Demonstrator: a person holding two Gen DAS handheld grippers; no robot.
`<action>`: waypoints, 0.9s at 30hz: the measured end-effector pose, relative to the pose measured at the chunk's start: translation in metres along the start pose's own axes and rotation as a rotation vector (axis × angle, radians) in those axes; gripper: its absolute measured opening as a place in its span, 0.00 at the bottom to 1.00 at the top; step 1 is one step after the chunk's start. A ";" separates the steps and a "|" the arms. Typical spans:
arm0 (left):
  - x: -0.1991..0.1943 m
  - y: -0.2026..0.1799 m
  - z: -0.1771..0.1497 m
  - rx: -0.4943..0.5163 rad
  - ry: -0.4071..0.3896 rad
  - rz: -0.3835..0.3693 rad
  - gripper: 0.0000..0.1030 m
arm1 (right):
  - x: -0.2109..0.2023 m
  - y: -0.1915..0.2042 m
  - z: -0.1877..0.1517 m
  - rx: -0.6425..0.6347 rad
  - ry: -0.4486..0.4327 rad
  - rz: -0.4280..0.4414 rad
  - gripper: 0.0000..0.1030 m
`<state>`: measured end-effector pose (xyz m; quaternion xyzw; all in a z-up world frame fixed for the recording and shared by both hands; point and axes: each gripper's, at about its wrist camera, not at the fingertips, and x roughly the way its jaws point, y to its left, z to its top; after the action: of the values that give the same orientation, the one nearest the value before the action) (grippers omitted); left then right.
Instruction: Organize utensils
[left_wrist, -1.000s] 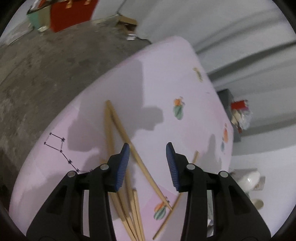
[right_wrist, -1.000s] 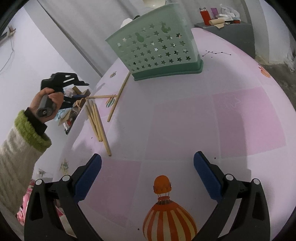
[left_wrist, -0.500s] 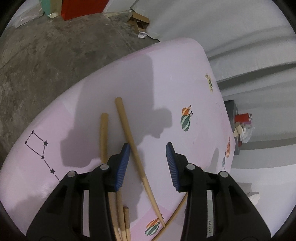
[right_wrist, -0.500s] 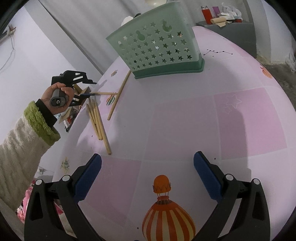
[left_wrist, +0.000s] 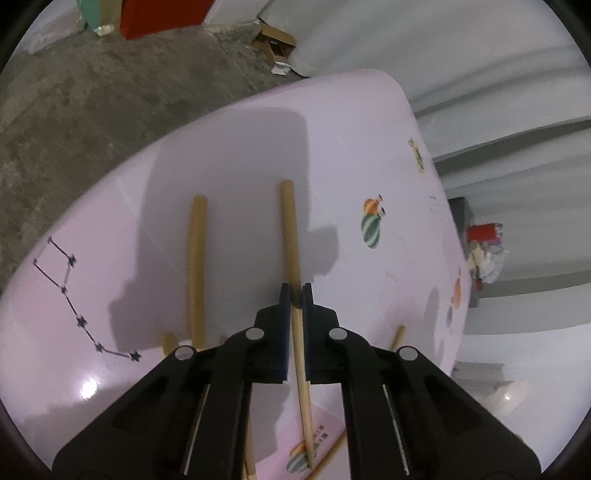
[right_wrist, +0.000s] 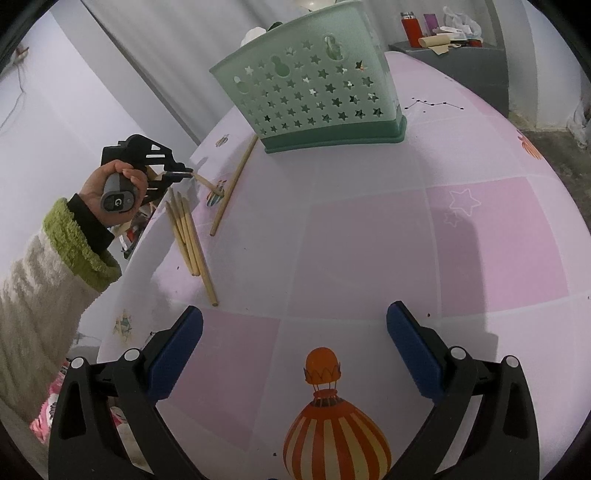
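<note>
Chopsticks (right_wrist: 188, 236) lie on the table (right_wrist: 369, 229), apparently left of the basket (right_wrist: 314, 96).

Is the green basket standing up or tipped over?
Standing up. The green basket sits flat on its base on the pink table, open top upward.

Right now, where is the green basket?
In the right wrist view the green basket stands upright at the far end of the pink table, top centre. A lone chopstick runs from its left base corner; the chopstick bundle lies further left.

bare concrete floor (left_wrist: 92, 92) upper left, pale wall (left_wrist: 461, 48) upper right, grey cabinet (right_wrist: 454, 74) upper right, cluttered
</note>
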<state>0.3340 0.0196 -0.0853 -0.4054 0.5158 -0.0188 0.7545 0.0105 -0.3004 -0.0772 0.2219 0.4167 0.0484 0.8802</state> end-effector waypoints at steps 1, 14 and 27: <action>-0.001 0.000 -0.002 0.004 0.004 -0.012 0.04 | 0.000 0.000 0.000 -0.001 0.001 -0.002 0.94; -0.064 -0.006 -0.040 0.136 0.003 -0.335 0.03 | 0.006 0.001 0.009 0.000 0.055 -0.028 0.94; -0.138 0.050 -0.074 0.149 -0.047 -0.644 0.00 | -0.021 0.017 0.066 -0.086 -0.045 -0.026 0.94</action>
<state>0.1917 0.0709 -0.0215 -0.4916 0.3409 -0.2849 0.7490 0.0487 -0.3145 -0.0183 0.1794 0.3975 0.0496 0.8985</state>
